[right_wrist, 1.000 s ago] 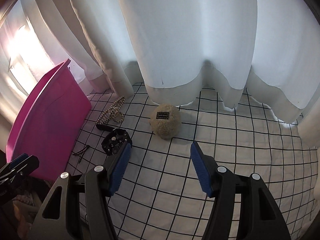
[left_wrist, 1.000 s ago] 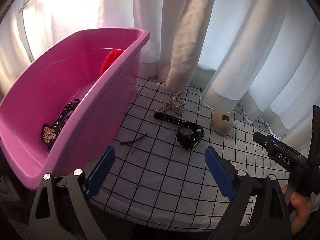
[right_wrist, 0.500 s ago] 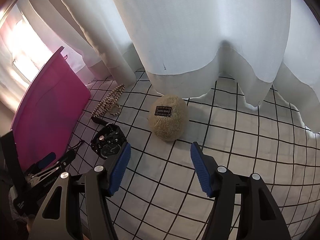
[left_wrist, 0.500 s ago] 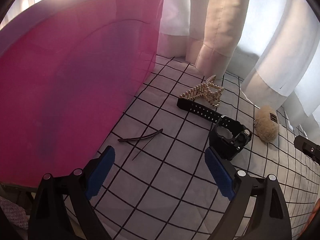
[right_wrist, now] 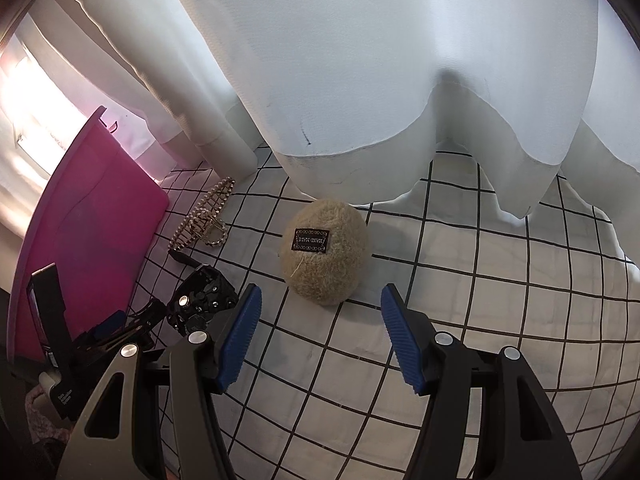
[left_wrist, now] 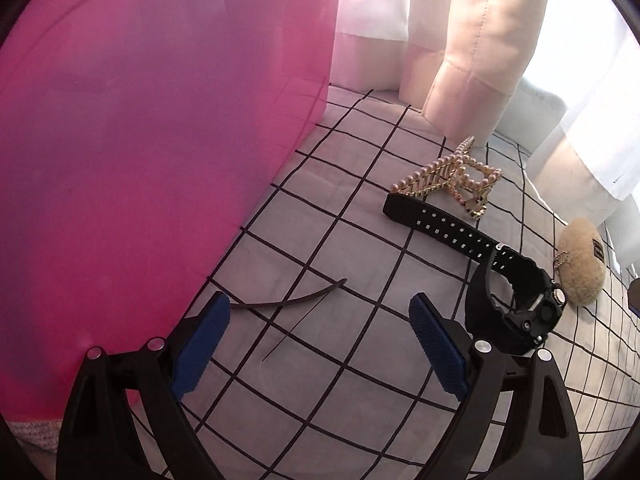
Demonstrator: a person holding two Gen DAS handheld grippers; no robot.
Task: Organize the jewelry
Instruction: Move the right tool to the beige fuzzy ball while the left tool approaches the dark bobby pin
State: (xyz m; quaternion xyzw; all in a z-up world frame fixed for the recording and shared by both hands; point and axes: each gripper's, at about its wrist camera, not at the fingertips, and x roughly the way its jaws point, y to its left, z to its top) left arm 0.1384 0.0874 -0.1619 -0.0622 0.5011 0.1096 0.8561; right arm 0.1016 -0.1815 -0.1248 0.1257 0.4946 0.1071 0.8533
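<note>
Left wrist view: the left tongs (left_wrist: 318, 346) are being held wide open above the grid-patterned white cloth (left_wrist: 360, 420), with nothing gripped between the blue pads. A thin dark hair pin (left_wrist: 294, 303) is lying on the cloth just ahead of the gap, toward the pad at 9 o'clock. The wall of the pink plastic tub (left_wrist: 140, 160) is filling the frame from 8 to 12 o'clock. At 2 o'clock a pearl hair claw (left_wrist: 450, 178) is resting just beside the strap end of a black wristwatch (left_wrist: 508, 296), whose case is sitting at 3 o'clock, close to the right pad. A beige fuzzy pouch (left_wrist: 580, 264) is lying beyond the watch, near the white curtain (left_wrist: 480, 40).

Right wrist view: the right tongs (right_wrist: 320, 338) are likewise being held apart, empty, above the cloth (right_wrist: 500, 300). The pouch (right_wrist: 326, 250), bearing a dark label, is sitting at 12 o'clock just ahead of the gap. The watch (right_wrist: 202, 300) is seen at 9 o'clock beside the left pad, the hair claw (right_wrist: 206, 218) at 10 o'clock, the tub (right_wrist: 88, 220) beyond it, and the left tongs (right_wrist: 116, 328) at 8 o'clock. The curtain (right_wrist: 360, 60) is hanging across the upper half.
</note>
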